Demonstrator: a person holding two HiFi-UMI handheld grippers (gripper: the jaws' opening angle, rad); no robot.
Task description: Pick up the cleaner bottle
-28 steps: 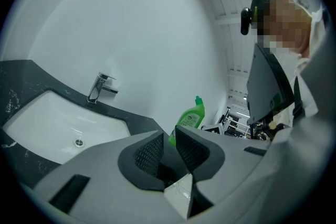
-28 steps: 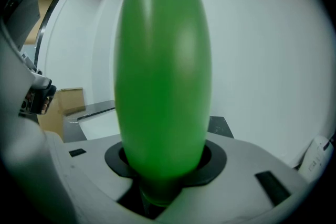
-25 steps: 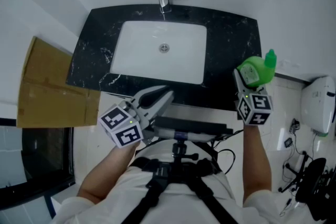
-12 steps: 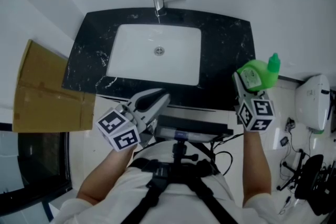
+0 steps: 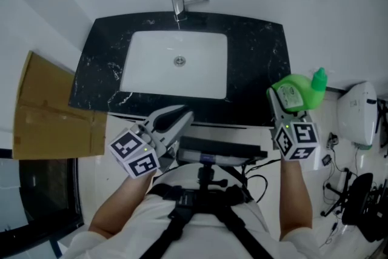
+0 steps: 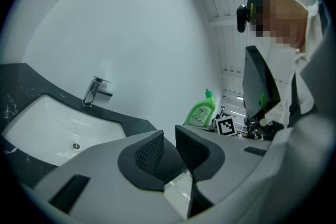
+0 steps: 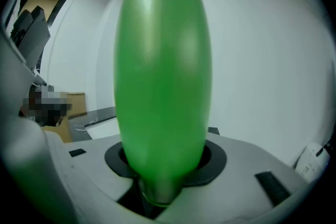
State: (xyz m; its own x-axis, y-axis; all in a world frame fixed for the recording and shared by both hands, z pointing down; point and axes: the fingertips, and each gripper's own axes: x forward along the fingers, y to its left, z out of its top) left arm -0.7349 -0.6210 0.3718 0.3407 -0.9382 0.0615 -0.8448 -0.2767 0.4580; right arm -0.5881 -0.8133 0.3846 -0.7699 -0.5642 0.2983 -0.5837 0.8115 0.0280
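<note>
From my left gripper [image 6: 168, 150] cam, the jaws sit with just a narrow gap and nothing between them. They're pointed across a white sink basin [image 6: 42, 123] set in a black marbled countertop [image 6: 137, 124], with a chrome faucet [image 6: 95, 92] at the back against the plain white wall [image 6: 131, 29]. Off to the right there's a green cleaner bottle [image 6: 201, 112] upright with a marker cube [image 6: 226, 126] just beside its base, and the person [image 6: 294, 86] wearing the rig fills the right edge.

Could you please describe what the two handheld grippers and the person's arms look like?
Both the left tongs and right tongs are light grey plastic with dark textured pads. Each carries a white cube with black square markers. The person wears pale short sleeves.
</note>
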